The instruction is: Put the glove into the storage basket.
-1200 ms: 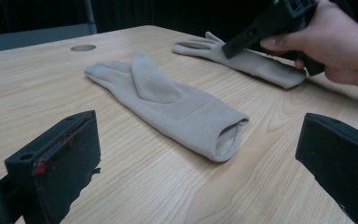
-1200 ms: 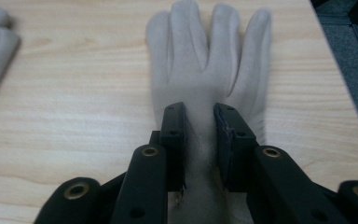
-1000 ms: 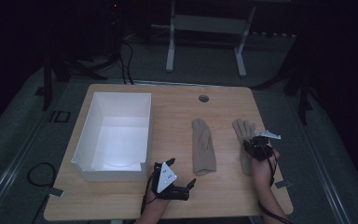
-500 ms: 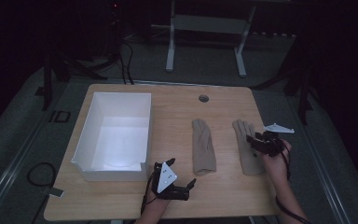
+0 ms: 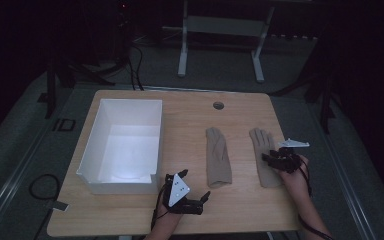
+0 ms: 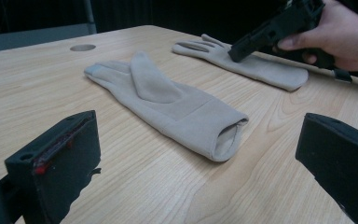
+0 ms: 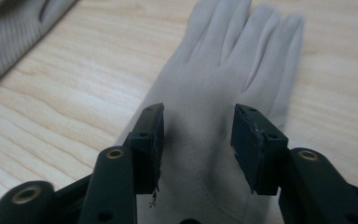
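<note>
Beige right glove [image 7: 214, 116] lies flat on the table [image 5: 240, 210], fingers spread, now fully stretched out. My right tongs [image 7: 198, 135] moved back over its palm; jaws have just closed a little, yet stand apart, gripping nothing. Left tongs [image 6: 198, 158] rest open near the other glove [image 6: 168, 107].
</note>
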`<state>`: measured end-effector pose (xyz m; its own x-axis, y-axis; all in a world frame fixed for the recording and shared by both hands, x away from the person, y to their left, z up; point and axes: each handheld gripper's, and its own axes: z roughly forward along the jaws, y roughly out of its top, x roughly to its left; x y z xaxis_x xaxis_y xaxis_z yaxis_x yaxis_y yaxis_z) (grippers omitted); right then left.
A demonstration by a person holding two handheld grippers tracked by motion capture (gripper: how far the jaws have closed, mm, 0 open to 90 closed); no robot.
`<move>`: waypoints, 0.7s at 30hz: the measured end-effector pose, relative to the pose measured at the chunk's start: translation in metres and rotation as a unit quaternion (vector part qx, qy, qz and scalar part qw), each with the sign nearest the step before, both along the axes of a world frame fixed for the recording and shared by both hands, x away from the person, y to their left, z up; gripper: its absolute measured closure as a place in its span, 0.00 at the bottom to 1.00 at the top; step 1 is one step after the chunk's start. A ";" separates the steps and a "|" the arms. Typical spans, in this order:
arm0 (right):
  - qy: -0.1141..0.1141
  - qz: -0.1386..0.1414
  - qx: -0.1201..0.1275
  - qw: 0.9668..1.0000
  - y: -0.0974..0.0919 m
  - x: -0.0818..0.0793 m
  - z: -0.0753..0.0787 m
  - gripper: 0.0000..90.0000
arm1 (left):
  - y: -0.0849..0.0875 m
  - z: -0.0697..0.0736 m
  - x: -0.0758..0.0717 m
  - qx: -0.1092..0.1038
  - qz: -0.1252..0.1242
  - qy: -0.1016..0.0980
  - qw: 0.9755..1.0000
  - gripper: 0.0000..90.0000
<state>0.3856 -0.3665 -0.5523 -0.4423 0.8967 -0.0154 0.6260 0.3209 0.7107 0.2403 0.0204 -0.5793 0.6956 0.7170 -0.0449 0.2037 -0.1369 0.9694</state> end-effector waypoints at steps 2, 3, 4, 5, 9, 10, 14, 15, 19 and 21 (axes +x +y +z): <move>-0.009 -0.001 -0.001 1.000 -0.001 -0.001 -0.002 0.69 | 0.000 0.000 0.000 0.000 0.000 -0.001 1.000 0.00; -0.012 0.001 -0.003 1.000 0.000 -0.001 -0.002 0.71 | 0.000 0.000 0.000 0.000 0.000 -0.001 1.000 0.00; -0.014 -0.001 -0.003 1.000 0.000 -0.001 -0.003 0.74 | 0.000 0.000 0.000 0.000 0.000 -0.001 1.000 0.00; -0.014 -0.005 -0.002 1.000 0.000 -0.002 -0.003 0.77 | 0.000 0.000 0.000 0.000 0.000 -0.001 1.000 0.00; -0.021 -0.023 -0.005 0.999 0.002 -0.004 -0.003 0.89 | 0.000 0.000 0.000 0.000 0.001 0.000 1.000 0.00; -0.021 -0.028 -0.003 0.999 0.003 -0.005 -0.003 0.90 | 0.000 0.000 0.000 0.000 0.001 0.000 1.000 0.00; -0.034 -0.051 0.000 0.998 0.006 -0.007 0.005 0.92 | 0.000 0.000 0.000 0.001 0.000 0.000 1.000 0.00; -0.039 -0.055 0.002 0.998 0.007 -0.008 0.009 0.92 | 0.000 0.000 0.000 0.001 0.000 0.000 1.000 0.00; -0.056 -0.075 0.019 0.995 0.009 -0.011 0.028 0.92 | 0.000 0.000 0.000 0.001 0.000 0.000 1.000 0.00; -0.064 -0.079 0.021 0.995 0.012 -0.012 0.039 0.92 | 0.000 0.000 0.000 0.001 0.001 0.000 1.000 0.00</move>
<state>0.3737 -0.3546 -0.5137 -0.2925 0.9560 -0.0229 0.5696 0.1935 0.7988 0.2403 0.0203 -0.5793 0.6947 0.7180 -0.0429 0.2029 -0.1385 0.9694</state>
